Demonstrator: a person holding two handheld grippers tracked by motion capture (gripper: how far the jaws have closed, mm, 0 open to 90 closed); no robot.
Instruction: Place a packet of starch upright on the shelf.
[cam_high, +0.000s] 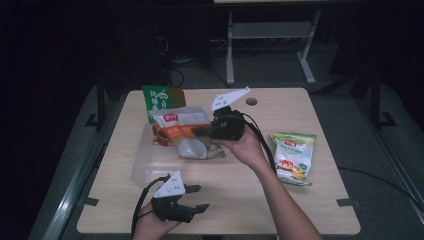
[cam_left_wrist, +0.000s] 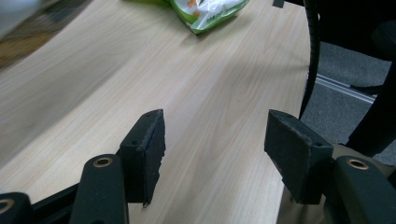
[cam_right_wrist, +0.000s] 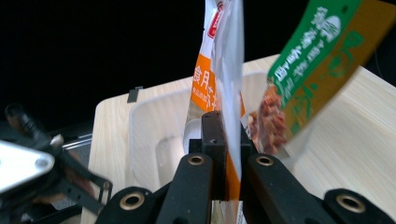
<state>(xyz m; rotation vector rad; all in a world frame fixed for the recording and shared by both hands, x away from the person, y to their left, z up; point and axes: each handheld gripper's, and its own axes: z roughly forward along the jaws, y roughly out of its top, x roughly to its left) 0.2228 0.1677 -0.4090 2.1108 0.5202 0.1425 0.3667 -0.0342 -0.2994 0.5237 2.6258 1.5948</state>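
- Hanging from the right gripper (cam_right_wrist: 227, 154), an orange-and-white snack packet (cam_high: 181, 126) is pinched flat by its edge between the two black jaws, which are pressed together on it.
- In the high view the packet sits above a clear plastic tray (cam_high: 150, 162) on the table's left half, with the right gripper (cam_high: 214, 131) just beside it at the packet's right edge.
- A green-and-brown packet (cam_high: 161, 99) stands just behind the orange one, at the tray's far end; in the right gripper view it leans beside the held packet (cam_right_wrist: 224, 70).
- The left gripper (cam_high: 199, 199) lies near the table's front edge, well apart from the tray; its jaws stand apart with only bare wooden table (cam_left_wrist: 210, 84) between them.
- A green-and-white bag (cam_high: 294, 157) lies flat on the table's right side, apart from both grippers.
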